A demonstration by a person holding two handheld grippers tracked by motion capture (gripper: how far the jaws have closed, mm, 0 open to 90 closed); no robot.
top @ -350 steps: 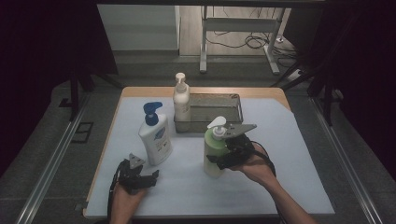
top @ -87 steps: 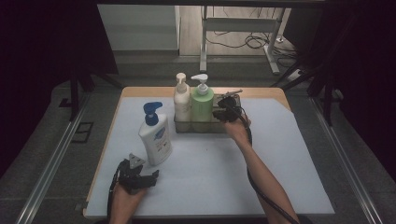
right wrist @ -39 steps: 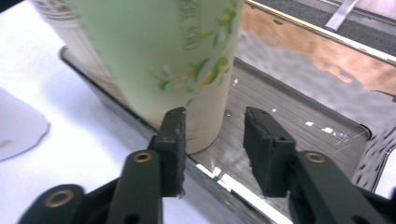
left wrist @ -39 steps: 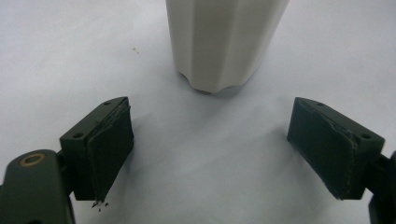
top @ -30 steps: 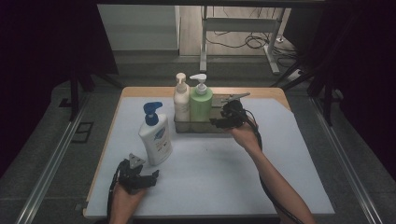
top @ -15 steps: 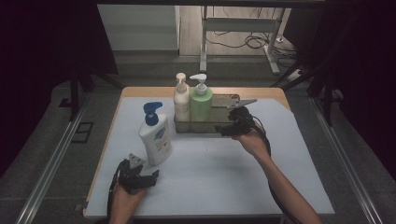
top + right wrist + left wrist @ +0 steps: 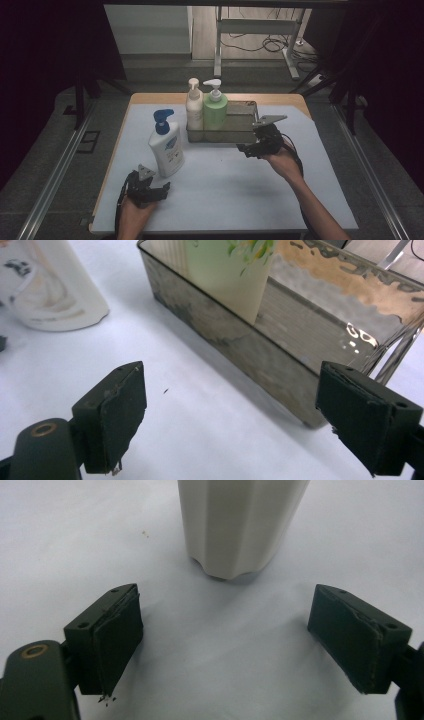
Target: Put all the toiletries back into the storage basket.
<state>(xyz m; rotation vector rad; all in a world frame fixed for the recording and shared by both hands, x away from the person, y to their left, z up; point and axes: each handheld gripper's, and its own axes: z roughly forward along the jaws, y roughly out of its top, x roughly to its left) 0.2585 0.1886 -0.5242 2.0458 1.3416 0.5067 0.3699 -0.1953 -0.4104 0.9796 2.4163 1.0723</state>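
Green pump bottle (image 7: 215, 108), upright in metal tray (image 7: 244, 132), seemingly left end

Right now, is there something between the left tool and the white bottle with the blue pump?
Nothing visible. In the left gripper view the left tool has open jaws, with only bare white table cover up to the white bottle. In the high view the bottle stands just beyond that tool.

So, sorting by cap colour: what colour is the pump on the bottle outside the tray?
Blue, on the white bottle; clearest in the high view.
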